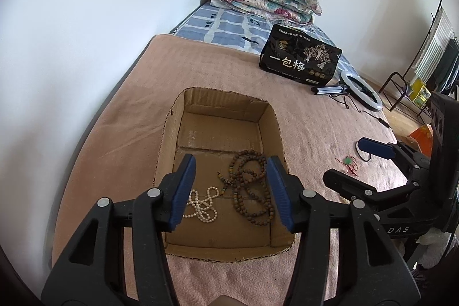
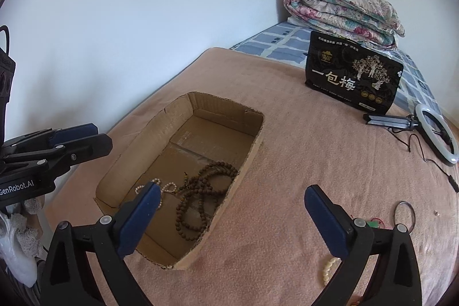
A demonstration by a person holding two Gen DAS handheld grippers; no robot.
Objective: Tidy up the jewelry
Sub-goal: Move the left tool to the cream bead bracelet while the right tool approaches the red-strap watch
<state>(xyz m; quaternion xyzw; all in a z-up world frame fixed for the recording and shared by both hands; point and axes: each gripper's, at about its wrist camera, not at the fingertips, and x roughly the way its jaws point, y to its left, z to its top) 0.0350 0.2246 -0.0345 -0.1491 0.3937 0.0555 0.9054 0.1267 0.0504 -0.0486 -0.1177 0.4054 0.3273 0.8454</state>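
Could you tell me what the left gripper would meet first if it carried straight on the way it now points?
Probably the brown bead necklace on the floor of the cardboard box; the open left gripper points down into it, though depth is unclear.

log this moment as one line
left gripper: open, over box | right gripper: open | in box: brown beads, pearls | on blanket: ring
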